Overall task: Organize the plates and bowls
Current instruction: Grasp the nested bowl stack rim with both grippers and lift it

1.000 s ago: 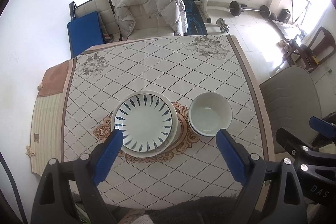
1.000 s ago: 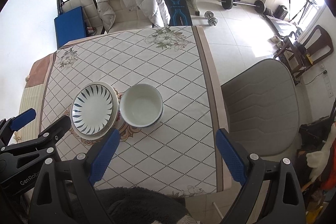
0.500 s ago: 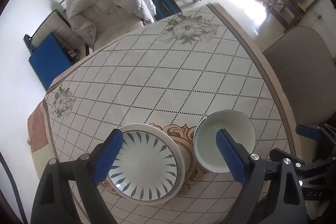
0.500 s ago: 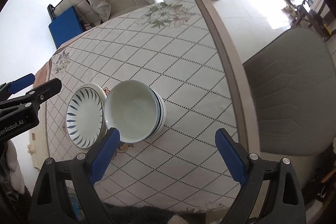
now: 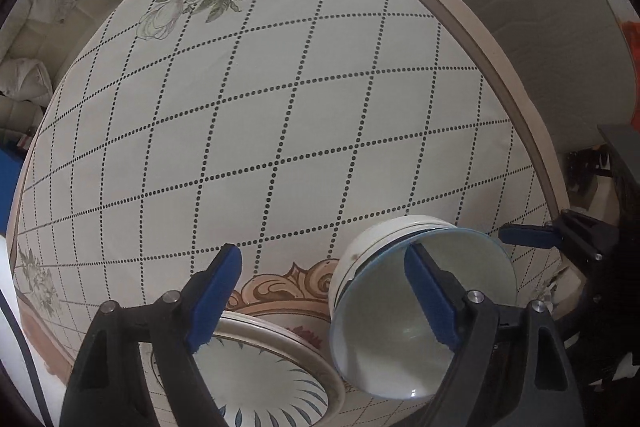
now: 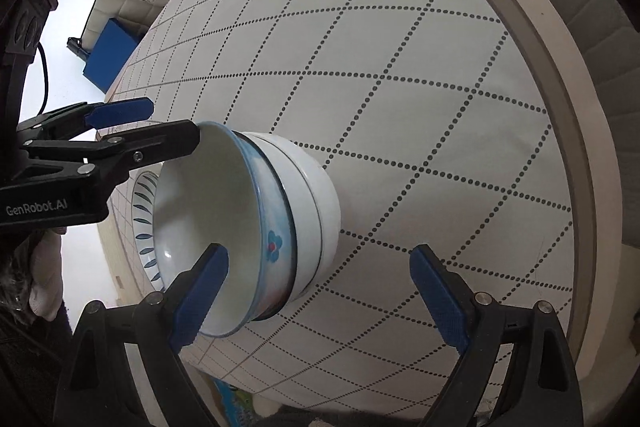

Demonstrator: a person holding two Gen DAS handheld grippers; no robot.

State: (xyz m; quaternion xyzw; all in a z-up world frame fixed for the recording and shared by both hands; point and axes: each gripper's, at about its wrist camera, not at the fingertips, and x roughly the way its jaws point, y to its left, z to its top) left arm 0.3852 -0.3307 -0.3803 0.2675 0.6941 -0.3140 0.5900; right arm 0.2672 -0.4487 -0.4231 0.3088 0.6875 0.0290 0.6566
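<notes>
Covering nearly all of both views, the table [image 5: 280, 115] wears a diamond-patterned cloth with flower prints, and its open middle looks like the room left for sorting the crockery. A padded chair [image 5: 552, 39] stands off its right edge, well apart from the dishes.

Next in size, the stack of plates [image 5: 276, 367] sits at the near edge of the table, a blue-leafed plate on top of a wider cream one. They appear grouped already, so I judge they need little more than squaring up.

Just beside them, to the right, stands the stack of bowls [image 6: 280, 211]: a blue-rimmed bowl with a small flower nested inside plainer white ones. Nesting saves space, and it also means the top bowl can be lifted out by its rim alone.

That seems to be why both tools are here. The left gripper [image 5: 324, 291] points down with one finger over the plates and the other inside the top bowl; its jaws have just been closing a little, yet they are apart and press on nothing. The right gripper [image 6: 320, 291] straddles the near side of the bowls, one finger inside the rim, the other well out over the cloth, also spread wide and holding nothing. Whether either finger touches the rim I cannot tell.
</notes>
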